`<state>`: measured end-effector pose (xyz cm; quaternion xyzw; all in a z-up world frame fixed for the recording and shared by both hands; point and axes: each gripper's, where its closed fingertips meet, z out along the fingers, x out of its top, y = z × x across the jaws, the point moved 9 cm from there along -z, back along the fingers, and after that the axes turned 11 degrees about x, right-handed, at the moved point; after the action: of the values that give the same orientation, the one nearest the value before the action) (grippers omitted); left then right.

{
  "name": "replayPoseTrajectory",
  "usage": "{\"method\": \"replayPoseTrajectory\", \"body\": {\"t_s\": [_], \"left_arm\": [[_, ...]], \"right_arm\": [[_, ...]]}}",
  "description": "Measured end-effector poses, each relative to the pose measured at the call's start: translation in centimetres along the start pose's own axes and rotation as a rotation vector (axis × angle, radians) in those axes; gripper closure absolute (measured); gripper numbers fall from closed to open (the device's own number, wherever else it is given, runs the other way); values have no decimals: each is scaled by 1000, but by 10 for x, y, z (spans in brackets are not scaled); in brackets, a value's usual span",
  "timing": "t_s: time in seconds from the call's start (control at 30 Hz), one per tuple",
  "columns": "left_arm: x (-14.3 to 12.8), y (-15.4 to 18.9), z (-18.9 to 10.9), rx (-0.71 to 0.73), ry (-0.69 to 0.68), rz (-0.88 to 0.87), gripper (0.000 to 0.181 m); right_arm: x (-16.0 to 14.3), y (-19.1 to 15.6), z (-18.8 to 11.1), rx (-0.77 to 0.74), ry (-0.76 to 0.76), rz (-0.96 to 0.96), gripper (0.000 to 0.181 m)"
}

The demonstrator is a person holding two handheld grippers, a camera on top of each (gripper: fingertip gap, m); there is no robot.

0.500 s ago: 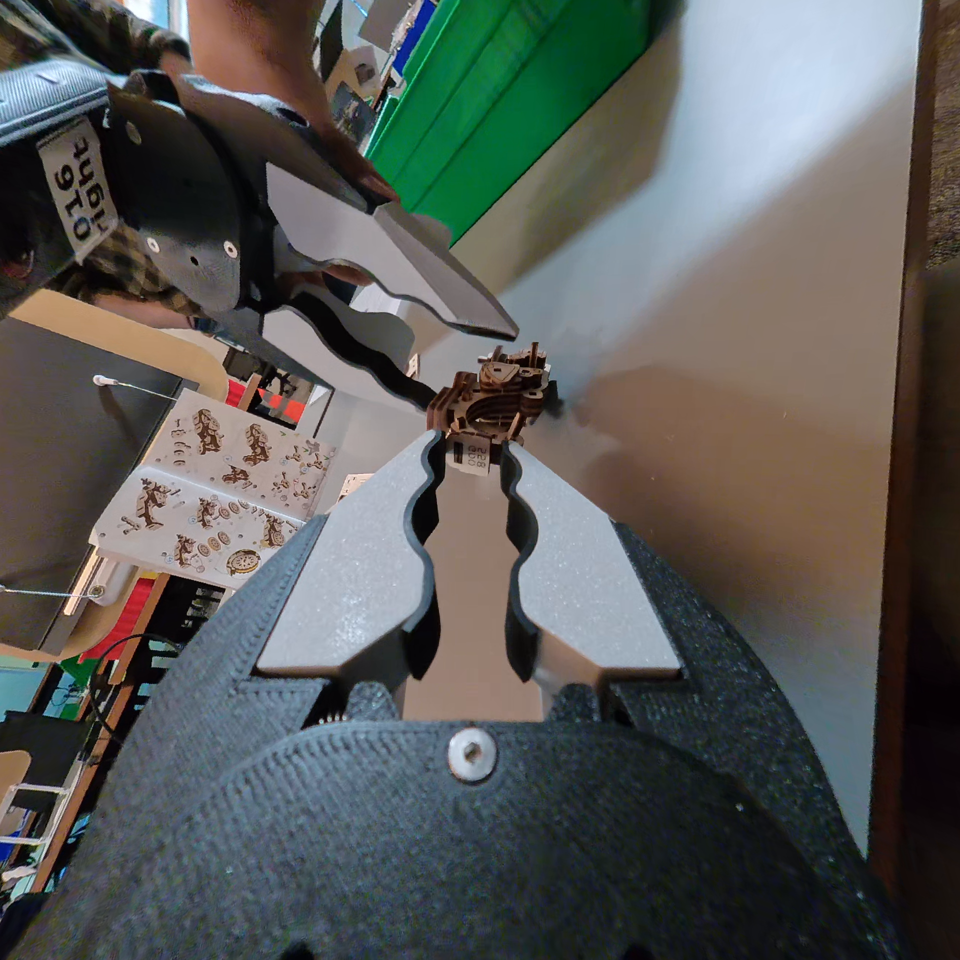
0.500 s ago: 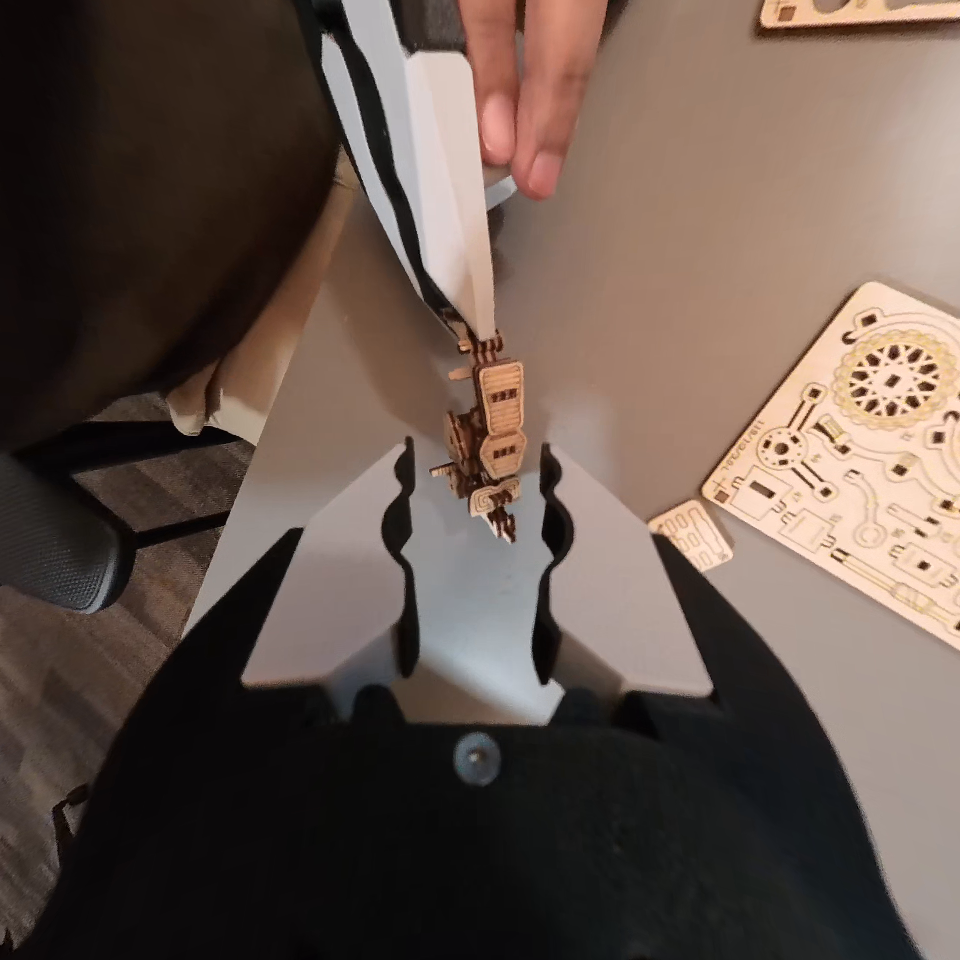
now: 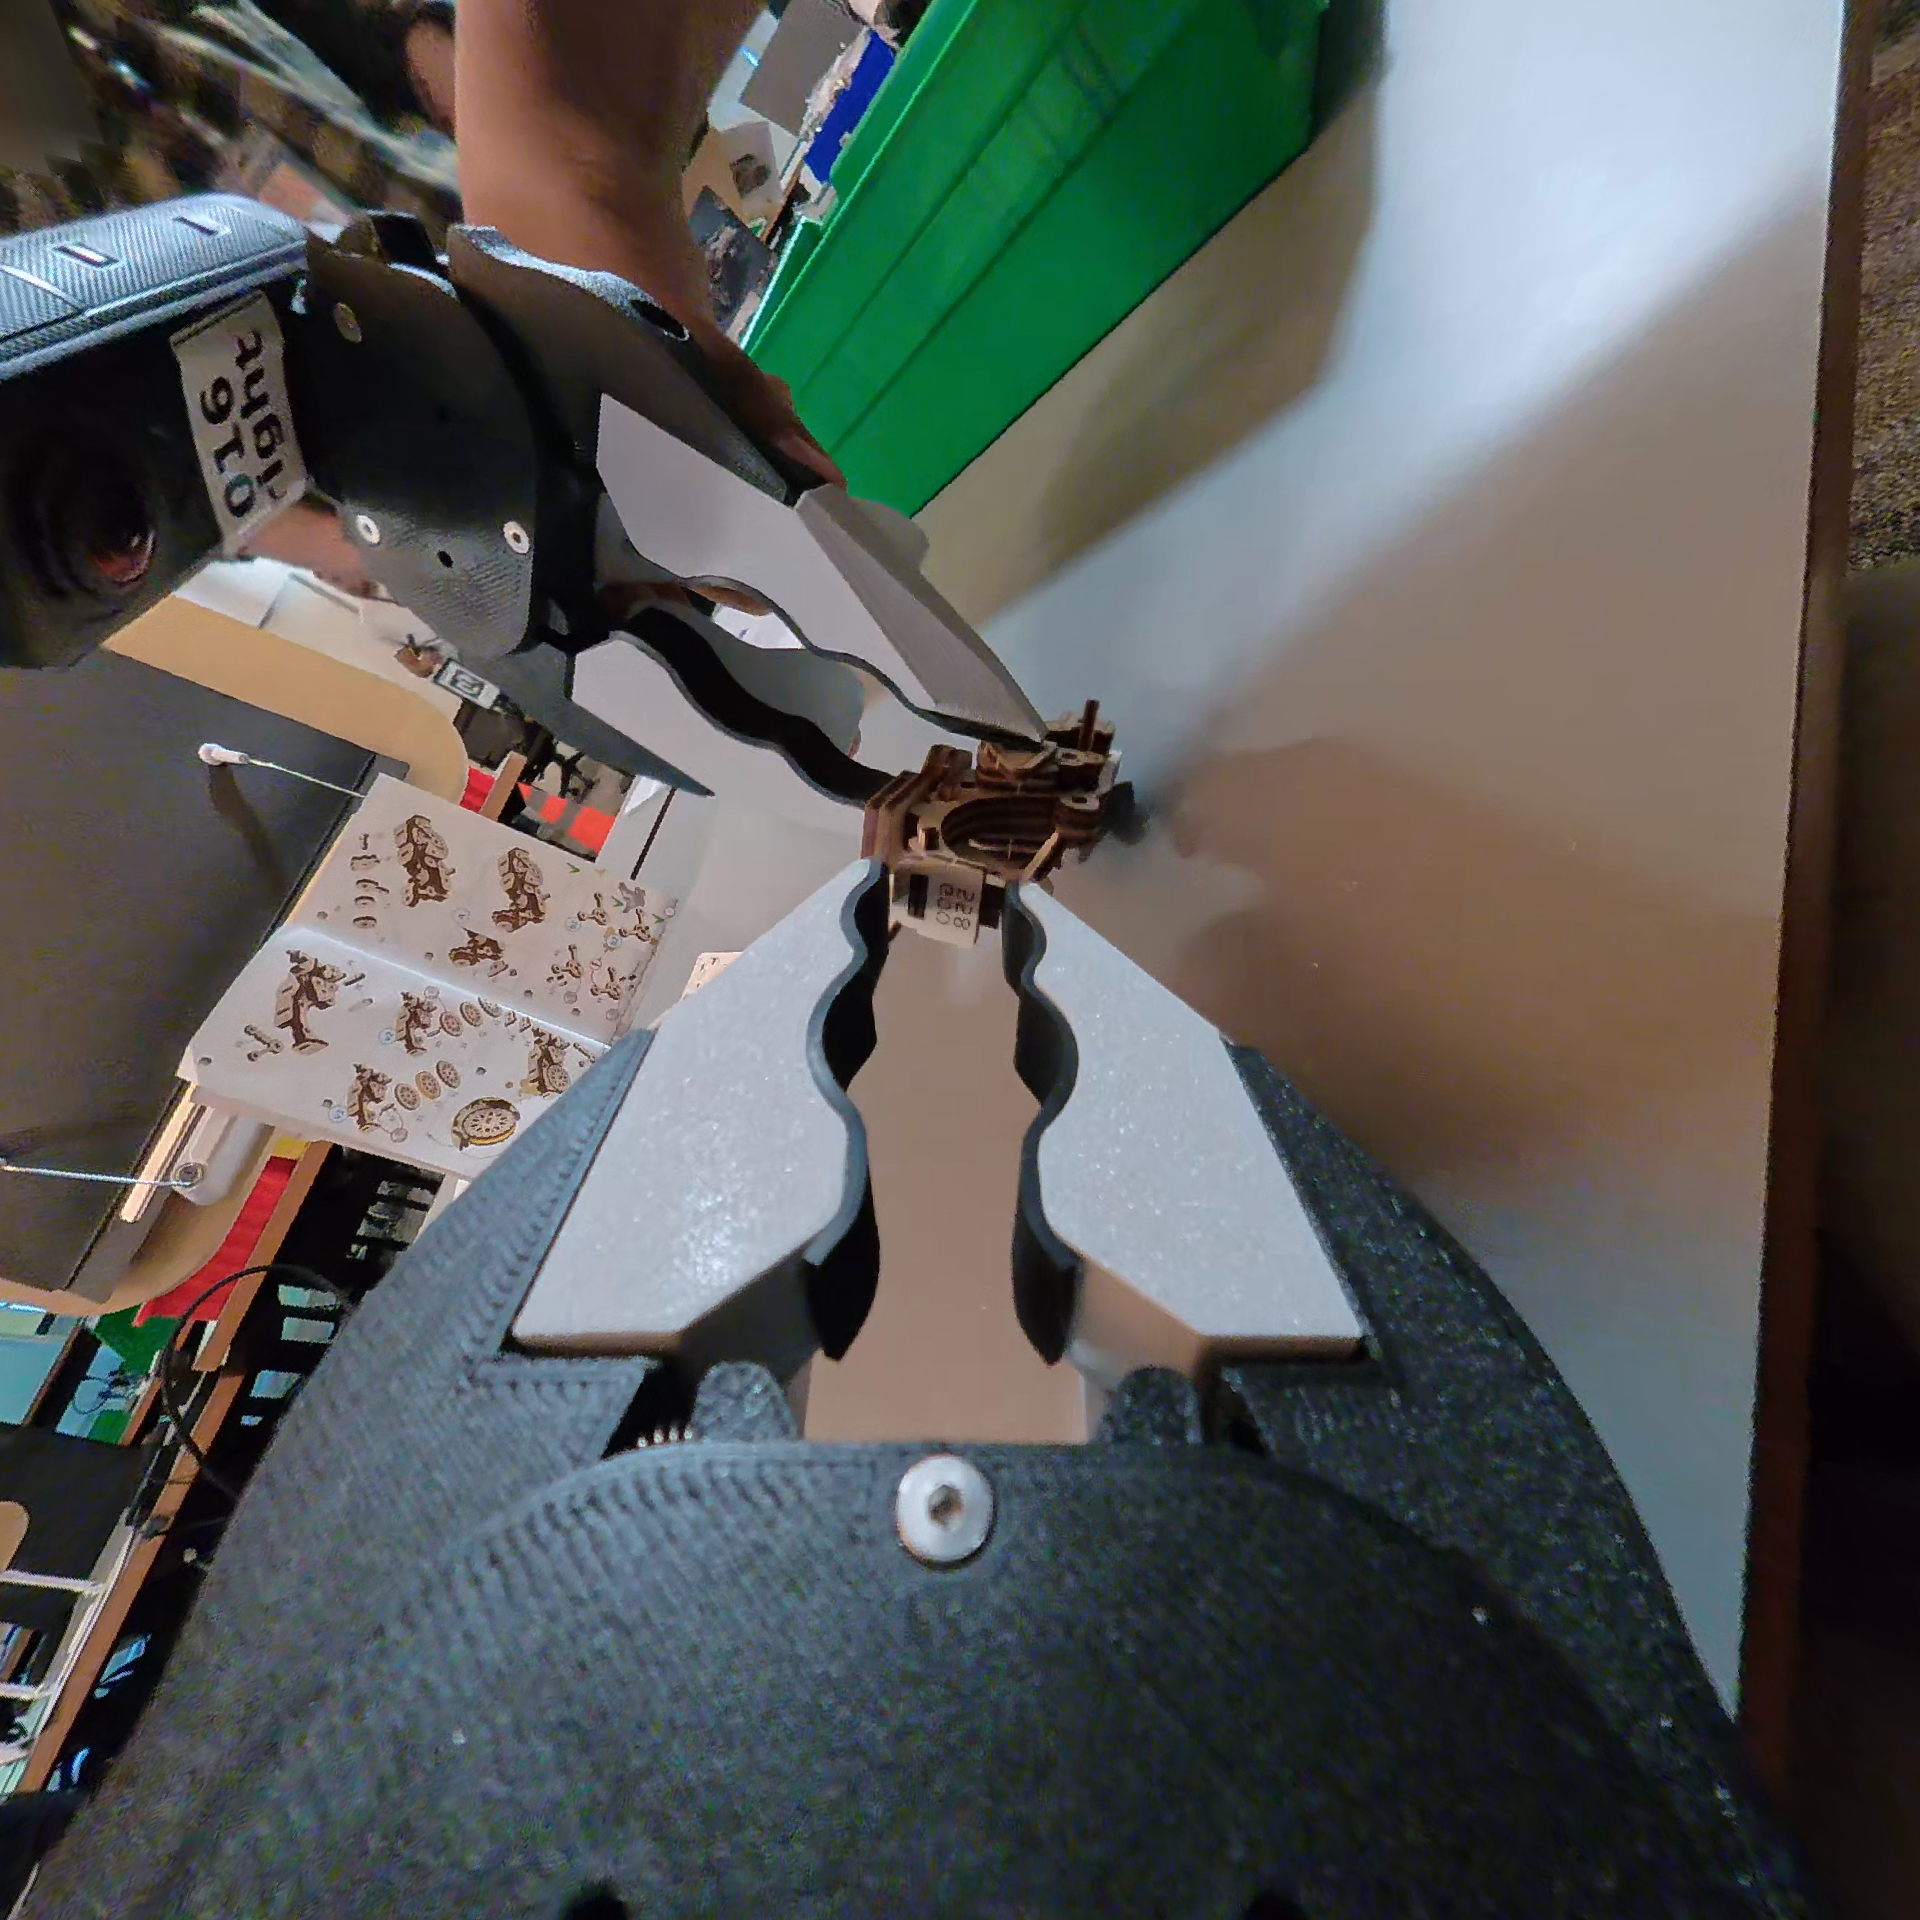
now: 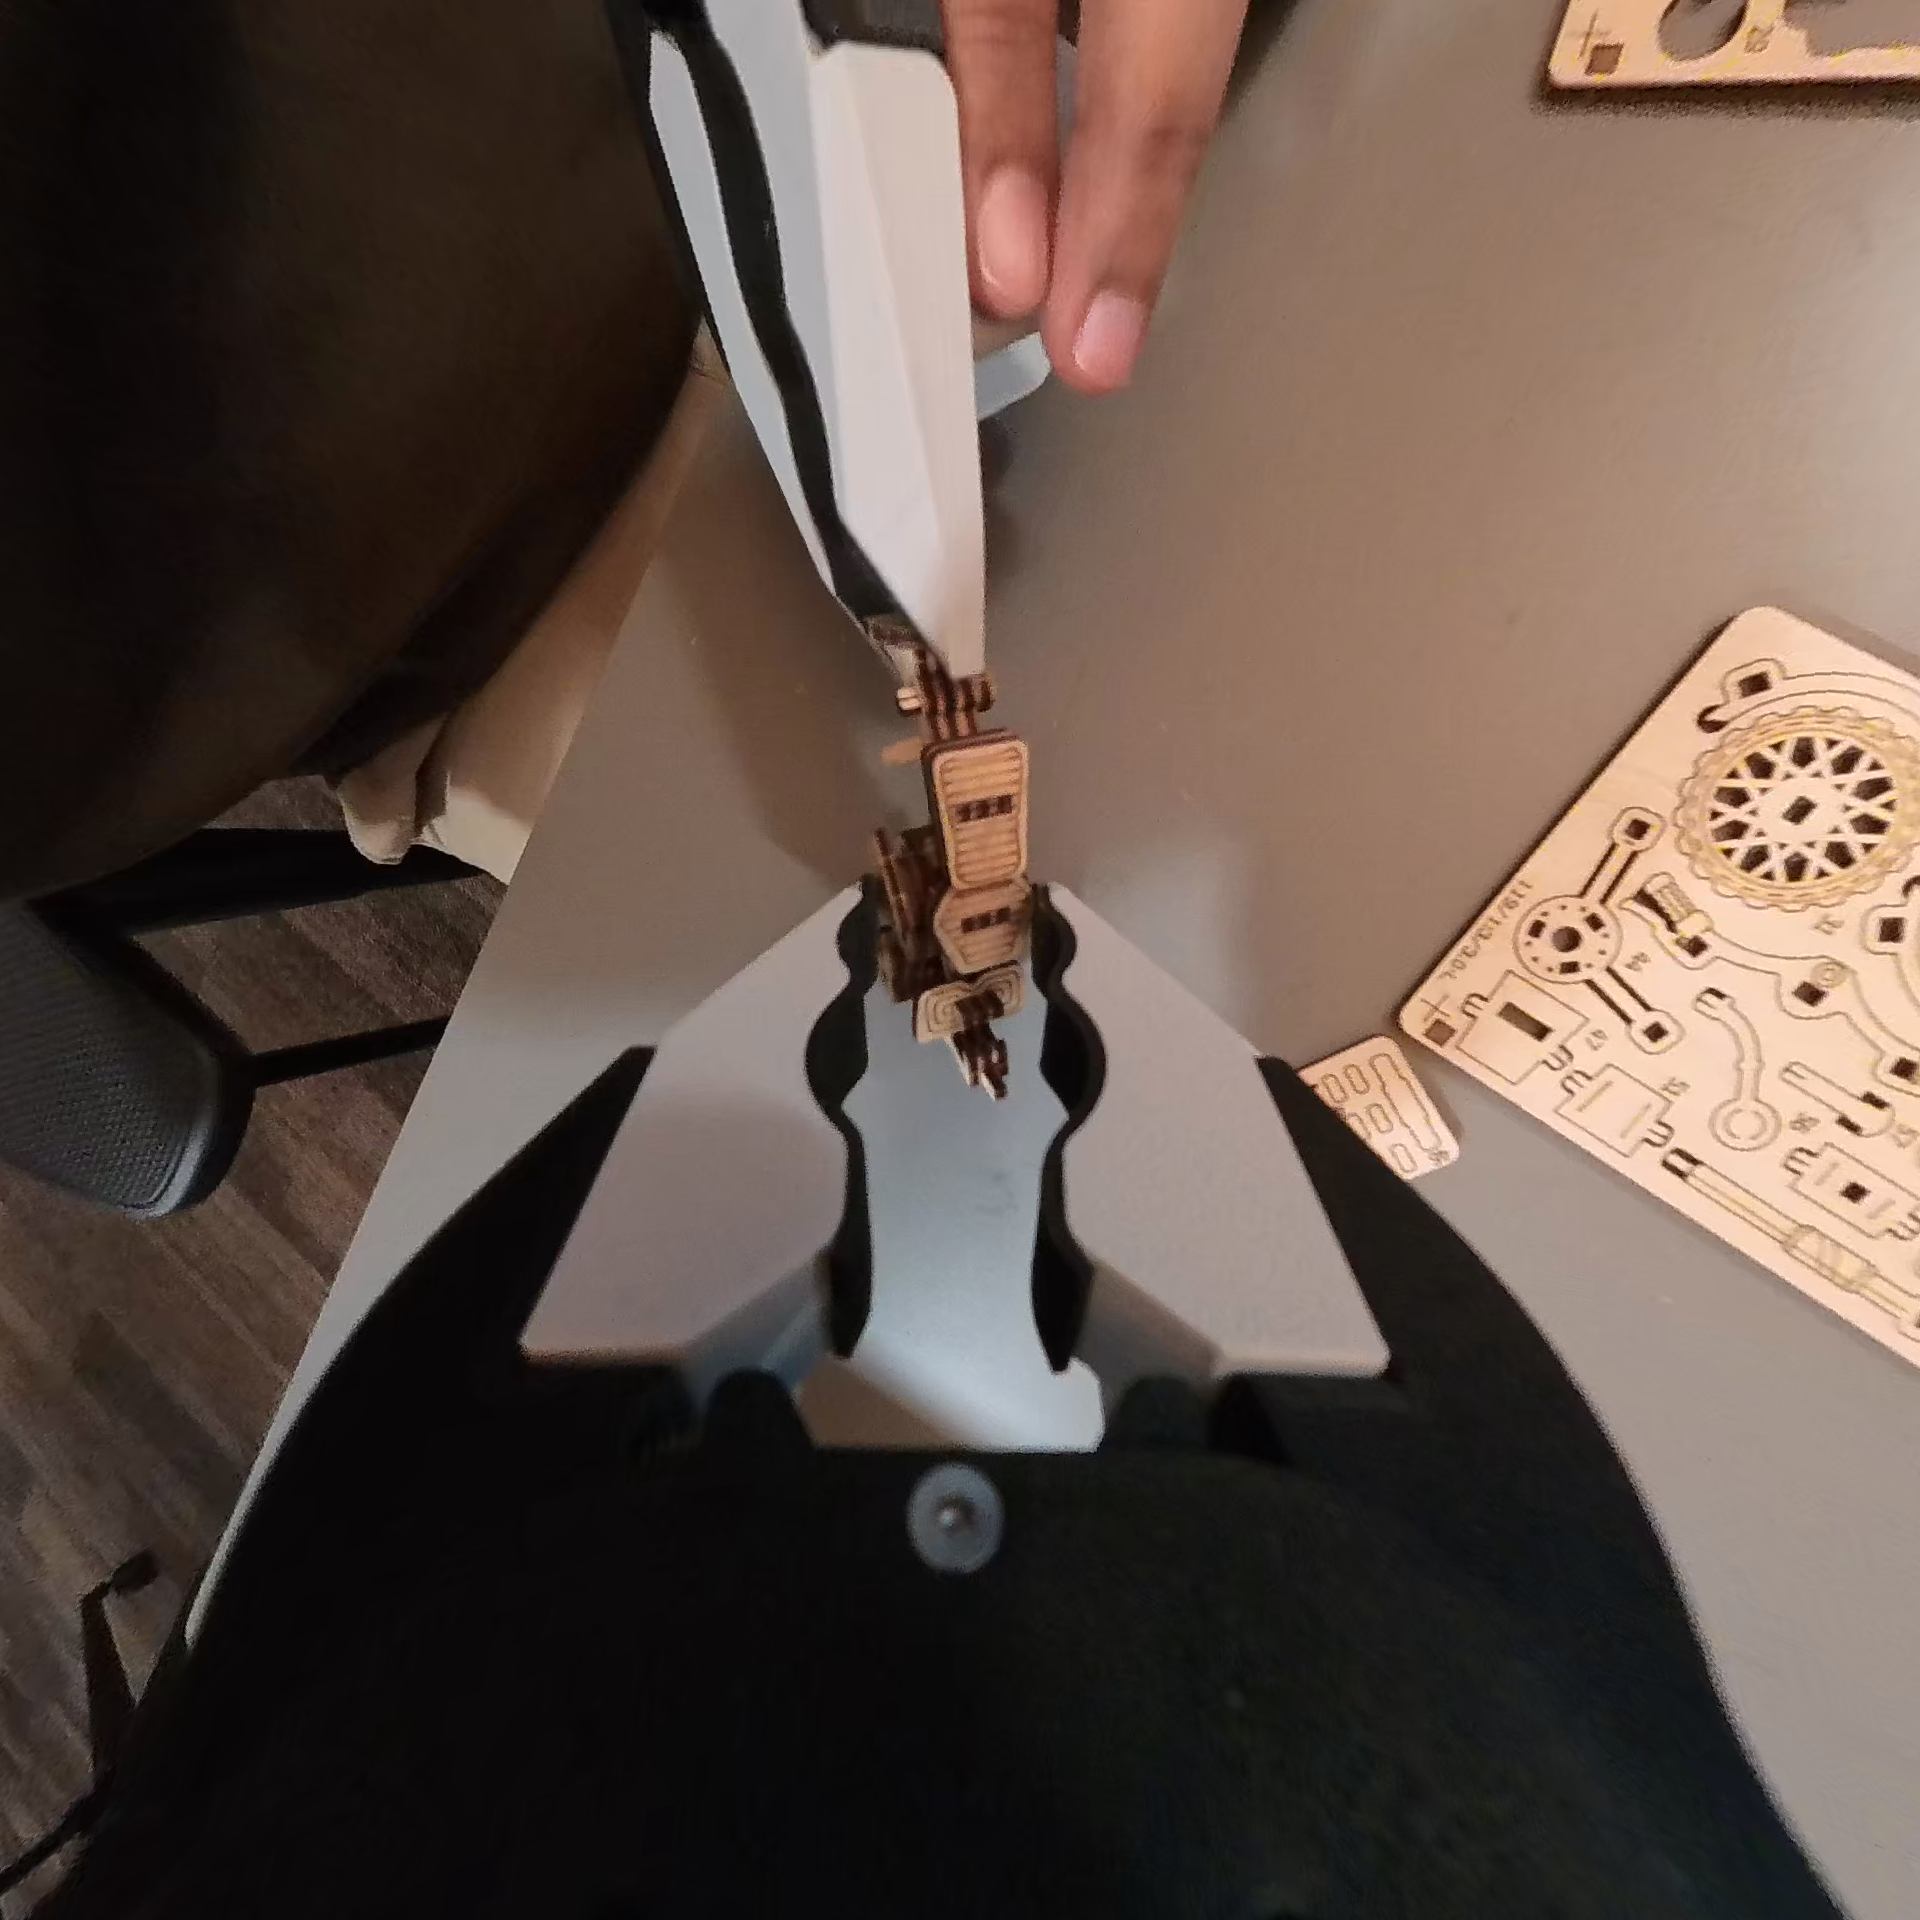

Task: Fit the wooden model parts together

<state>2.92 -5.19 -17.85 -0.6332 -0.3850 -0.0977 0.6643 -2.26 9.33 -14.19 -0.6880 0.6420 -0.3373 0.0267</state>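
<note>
Partly cut off at the right wrist view's edges, two wooden part sheets (image 4: 1704,935) lie on the grey table (image 4: 1299,520), unseen from the left wrist view, while the small wooden model (image 3: 992,816) hangs above it, pinched between the left gripper (image 3: 945,899) and the right gripper (image 4: 951,904), both narrowed onto opposite ends.

The right gripper (image 4: 951,914) closes its fingertips around the wooden model (image 4: 966,904), which the left gripper (image 4: 925,649) pinches at the far end above the grey table (image 4: 1351,520); a laser-cut parts sheet (image 4: 1714,966) lies right of the model.
</note>
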Motion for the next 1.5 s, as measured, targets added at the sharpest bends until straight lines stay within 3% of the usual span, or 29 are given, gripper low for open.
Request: {"method": "replayPoseTrajectory", "body": {"t_s": [0.03, 0.23, 0.47, 0.6, 0.7, 0.8, 0.9, 1.07, 1.5], "left_arm": [[-1, -1, 0, 7, -2, 0, 160], [-9, -12, -3, 26, -42, -41, 145], [-12, -41, 4, -22, -160, -499, 141], [-12, -36, 13, -47, -299, -583, 148], [-4, -36, 15, -97, -267, -784, 153], [-8, -39, 18, -160, -263, -1025, 143], [-18, -47, 17, -151, -234, -1156, 139], [-19, -54, 10, -189, -101, -1178, 139], [-23, -59, 6, -164, -61, -1145, 160]], "right_arm": [[0, 0, -1, 1, 10, 1, 154], [-6, -3, -9, -24, 76, 9, 154], [-21, -4, -24, -95, 278, 20, 155], [-29, -3, -32, -129, 449, 53, 154], [-33, -2, -32, -150, 534, 93, 154], [-31, -1, -29, -156, 600, 127, 155], [-28, -3, -24, -169, 648, 149, 155], [-24, -7, -15, -208, 714, 187, 154], [-24, -16, -6, -265, 844, 234, 155]]}}
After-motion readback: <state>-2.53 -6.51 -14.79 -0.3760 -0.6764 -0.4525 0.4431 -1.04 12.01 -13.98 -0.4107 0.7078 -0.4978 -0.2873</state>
